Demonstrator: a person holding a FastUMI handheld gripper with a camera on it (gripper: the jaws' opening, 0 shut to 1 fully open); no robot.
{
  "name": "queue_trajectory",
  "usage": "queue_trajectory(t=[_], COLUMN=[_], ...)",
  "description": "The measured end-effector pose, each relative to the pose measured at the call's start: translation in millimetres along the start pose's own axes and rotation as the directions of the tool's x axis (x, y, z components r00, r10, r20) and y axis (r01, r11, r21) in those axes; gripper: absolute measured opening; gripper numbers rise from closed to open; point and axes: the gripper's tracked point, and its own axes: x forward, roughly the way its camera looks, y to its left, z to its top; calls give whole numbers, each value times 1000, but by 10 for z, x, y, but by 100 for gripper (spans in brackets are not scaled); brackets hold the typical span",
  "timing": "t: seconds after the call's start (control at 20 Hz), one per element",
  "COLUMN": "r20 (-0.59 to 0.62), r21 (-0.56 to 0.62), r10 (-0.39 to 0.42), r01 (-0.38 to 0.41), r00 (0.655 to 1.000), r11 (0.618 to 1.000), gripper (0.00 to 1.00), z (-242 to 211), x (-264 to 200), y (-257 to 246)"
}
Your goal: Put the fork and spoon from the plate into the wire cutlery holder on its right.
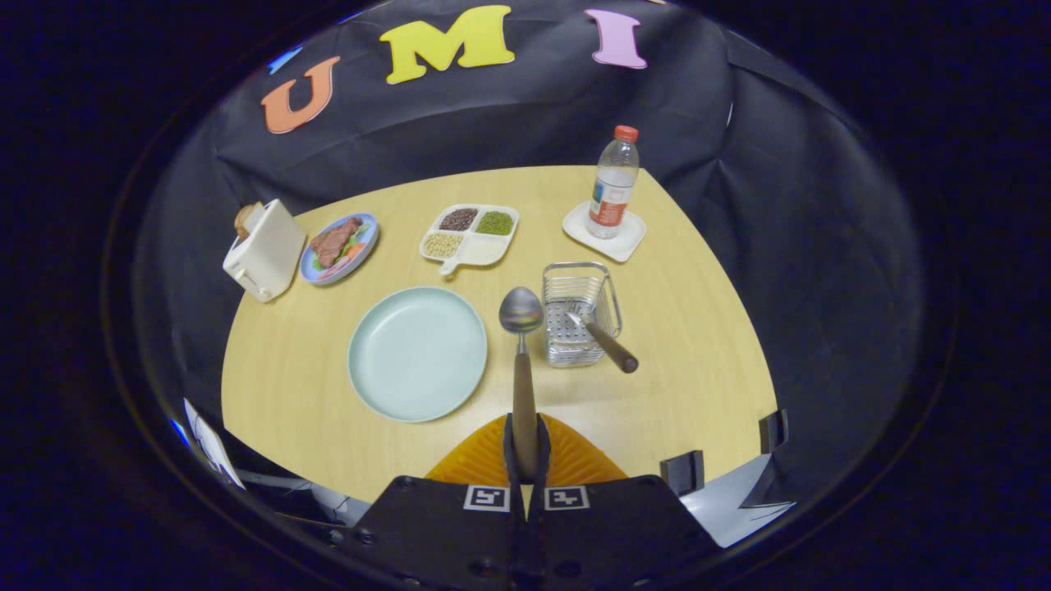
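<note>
Just left of the wire cutlery holder [580, 314], fork [599, 332] already inside, our gripper [525, 460] clamps the spoon [522, 361] by its handle, and we next swing it right and lower it in.

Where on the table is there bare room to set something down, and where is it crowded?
Bare wood lies right of the wire cutlery holder, and near the table edge left of the plate. The far side is crowded: toaster, food plate, divided dish, bottle. The gripper holds the spoon.
</note>
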Motion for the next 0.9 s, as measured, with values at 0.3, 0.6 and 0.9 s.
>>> queue_trajectory(t=[0.3,0.6,0.9], r20=[6,18,99], r21=[9,-4,-24], r10=[-26,-28,-18], r01=[26,28,20], r00=[1000,999,995], r11=[1000,1000,1000], gripper=[0,4,12], z=[179,291,540], x=[69,116,87], y=[-313,-370,-373])
